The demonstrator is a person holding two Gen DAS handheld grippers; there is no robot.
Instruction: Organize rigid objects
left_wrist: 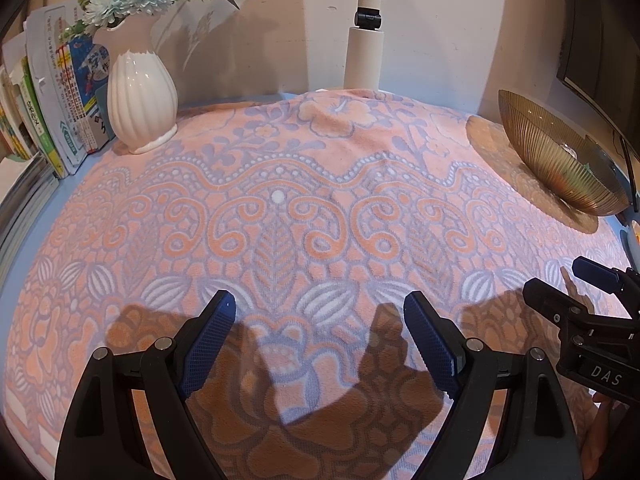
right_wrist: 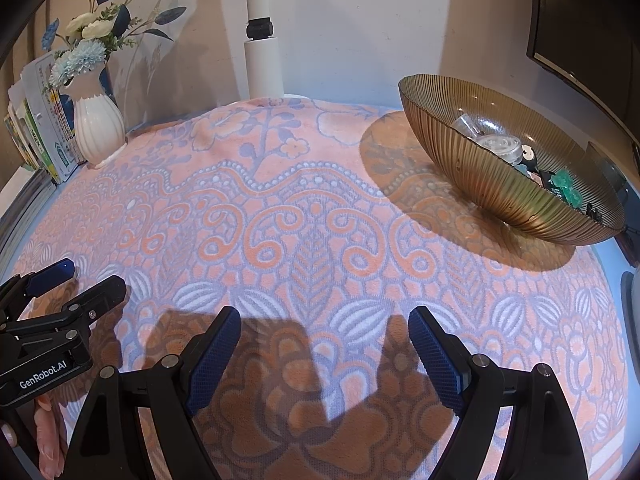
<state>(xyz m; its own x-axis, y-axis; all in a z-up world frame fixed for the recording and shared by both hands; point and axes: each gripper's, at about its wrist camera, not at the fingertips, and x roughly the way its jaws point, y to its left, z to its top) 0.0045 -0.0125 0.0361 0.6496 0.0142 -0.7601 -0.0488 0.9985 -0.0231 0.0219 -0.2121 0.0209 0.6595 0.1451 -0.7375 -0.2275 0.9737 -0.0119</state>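
A ribbed amber glass bowl (right_wrist: 500, 184) stands at the back right of the table and also shows in the left wrist view (left_wrist: 556, 160). It holds several small rigid items: clear plastic pieces (right_wrist: 496, 142), a black-and-white piece (right_wrist: 529, 159) and a green piece (right_wrist: 565, 186). My left gripper (left_wrist: 320, 308) is open and empty over the patterned cloth (left_wrist: 280, 208). My right gripper (right_wrist: 324, 320) is open and empty, hovering over the same cloth (right_wrist: 280, 208). Each gripper shows at the edge of the other's view: the right one (left_wrist: 560, 280), the left one (right_wrist: 92, 276).
A white ribbed vase with blue and white flowers (left_wrist: 140, 100) stands at the back left beside a row of books (left_wrist: 60, 112). A white lamp post (left_wrist: 364, 52) rises at the back wall. A dark monitor (right_wrist: 580, 32) hangs at the right.
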